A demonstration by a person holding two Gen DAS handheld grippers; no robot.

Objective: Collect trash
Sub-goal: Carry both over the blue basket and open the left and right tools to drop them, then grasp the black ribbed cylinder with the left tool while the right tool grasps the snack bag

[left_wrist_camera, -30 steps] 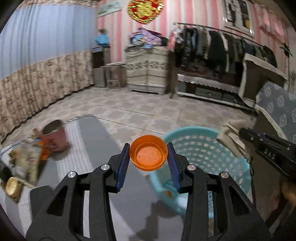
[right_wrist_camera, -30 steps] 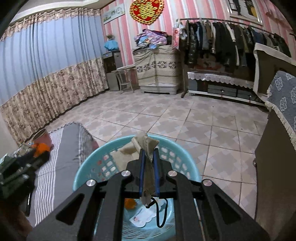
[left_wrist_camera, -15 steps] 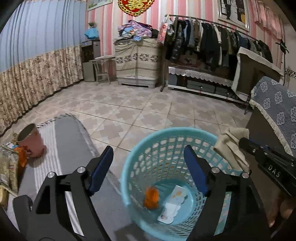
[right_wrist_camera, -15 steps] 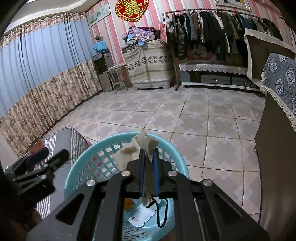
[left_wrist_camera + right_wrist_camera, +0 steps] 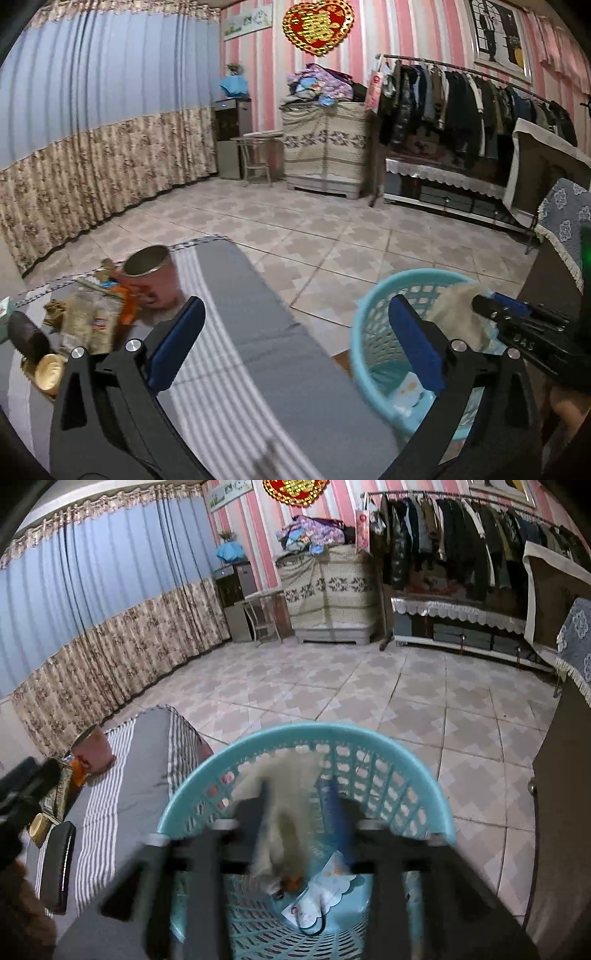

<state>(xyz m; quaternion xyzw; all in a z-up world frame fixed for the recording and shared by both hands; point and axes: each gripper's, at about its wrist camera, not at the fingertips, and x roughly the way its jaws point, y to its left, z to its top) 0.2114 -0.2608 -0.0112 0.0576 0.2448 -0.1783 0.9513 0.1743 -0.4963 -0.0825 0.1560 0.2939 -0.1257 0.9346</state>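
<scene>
Over the striped grey cloth [image 5: 236, 354] of the table the left gripper [image 5: 295, 345] hangs with its blue-padded fingers [image 5: 177, 334] spread wide apart and nothing between them; to its right stands the round turquoise basket [image 5: 373, 332], plastic, its wall pierced in a lattice of small holes; a white scalloped paper [image 5: 325, 890] and a small orange piece [image 5: 293, 882] lie on its mesh floor. Above the basket's mouth the right gripper [image 5: 301, 823] is smeared by motion blur, its fingers parted, with a limp beige rag [image 5: 280, 819], soft and crumpled, between them; whether either pad touches it cannot be told. At the cloth's far left sits a pink metal cup [image 5: 153, 275], cylindrical and open-topped, beside crinkled wrappers [image 5: 88, 317], a small gold disc [image 5: 50, 373] and a dark rounded object [image 5: 27, 338].
</scene>
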